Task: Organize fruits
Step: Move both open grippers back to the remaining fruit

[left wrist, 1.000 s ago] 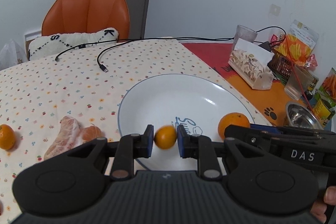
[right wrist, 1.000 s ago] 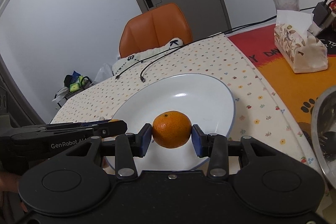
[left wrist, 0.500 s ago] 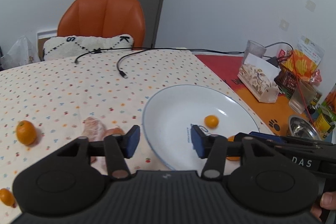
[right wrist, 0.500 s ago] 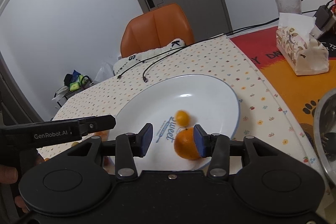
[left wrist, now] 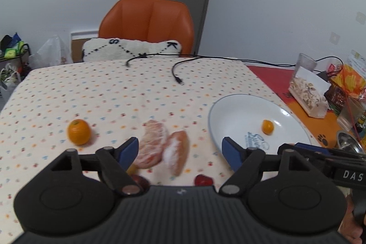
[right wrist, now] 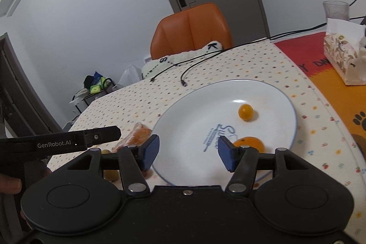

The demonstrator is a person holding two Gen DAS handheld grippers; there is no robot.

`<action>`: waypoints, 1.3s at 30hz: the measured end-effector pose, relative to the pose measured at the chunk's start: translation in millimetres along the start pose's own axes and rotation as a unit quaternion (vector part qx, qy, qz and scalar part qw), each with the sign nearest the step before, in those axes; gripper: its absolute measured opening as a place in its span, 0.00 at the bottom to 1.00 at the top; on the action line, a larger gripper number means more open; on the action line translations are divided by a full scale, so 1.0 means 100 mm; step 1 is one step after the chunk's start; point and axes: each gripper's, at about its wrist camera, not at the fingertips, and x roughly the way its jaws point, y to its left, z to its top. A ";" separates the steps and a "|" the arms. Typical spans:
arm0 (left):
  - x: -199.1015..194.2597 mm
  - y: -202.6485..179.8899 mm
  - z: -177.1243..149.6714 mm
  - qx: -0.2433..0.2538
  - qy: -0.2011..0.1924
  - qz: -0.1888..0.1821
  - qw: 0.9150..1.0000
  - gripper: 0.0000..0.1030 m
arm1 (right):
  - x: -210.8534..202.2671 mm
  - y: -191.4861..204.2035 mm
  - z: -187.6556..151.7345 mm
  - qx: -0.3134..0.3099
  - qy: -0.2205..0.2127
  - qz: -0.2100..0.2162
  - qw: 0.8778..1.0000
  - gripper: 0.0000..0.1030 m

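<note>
Sitting beside the white plate (left wrist: pixel 228 106) on the dotted tablecloth (left wrist: pixel 103 93): peeled citrus segments (left wrist: pixel 163 149) directly ahead of the left gripper (left wrist: pixel 180 150), a whole mandarin (left wrist: pixel 78 131) off to their left, a red fruit (left wrist: pixel 203 180) near the gripper body. Cable (left wrist: pixel 177 74) and tissue box (left wrist: pixel 307 96) are lying farther back. Plate is holding a small orange fruit (right wrist: pixel 245 111) and a larger orange (right wrist: pixel 249 143), the latter partly behind the right gripper (right wrist: pixel 188 153) finger. Both grippers are hanging spread wide, gripping nothing.

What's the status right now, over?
Left gripper open, empty. Right gripper open, empty. Small orange fruit and mandarin on plate. Peeled segments ahead, nothing blocking.
</note>
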 end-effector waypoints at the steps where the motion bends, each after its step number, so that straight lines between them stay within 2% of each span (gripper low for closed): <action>1: -0.02 0.03 -0.01 -0.001 -0.001 0.002 1.000 0.78 | 0.01 0.03 0.00 -0.002 0.000 0.002 1.000 0.59; 6: -0.13 0.15 -0.05 -0.005 -0.011 0.014 1.000 0.80 | 0.03 0.11 -0.01 -0.003 0.001 0.008 1.000 0.60; 10: -0.20 0.25 -0.09 -0.014 -0.012 0.024 1.000 0.84 | 0.02 0.19 -0.03 -0.007 -0.002 0.009 1.000 0.70; 20: -0.30 0.64 -0.30 -0.037 -0.006 0.053 0.998 0.85 | 0.09 0.40 -0.10 -0.016 -0.003 0.021 1.000 0.87; 34: -0.46 1.18 -0.58 -0.077 -0.001 0.082 0.994 0.85 | 0.21 0.73 -0.26 -0.054 0.028 0.046 0.997 0.92; 39: -0.50 1.29 -0.64 -0.082 -0.002 0.082 0.993 0.85 | 0.29 0.83 -0.30 -0.061 0.039 0.056 0.996 0.92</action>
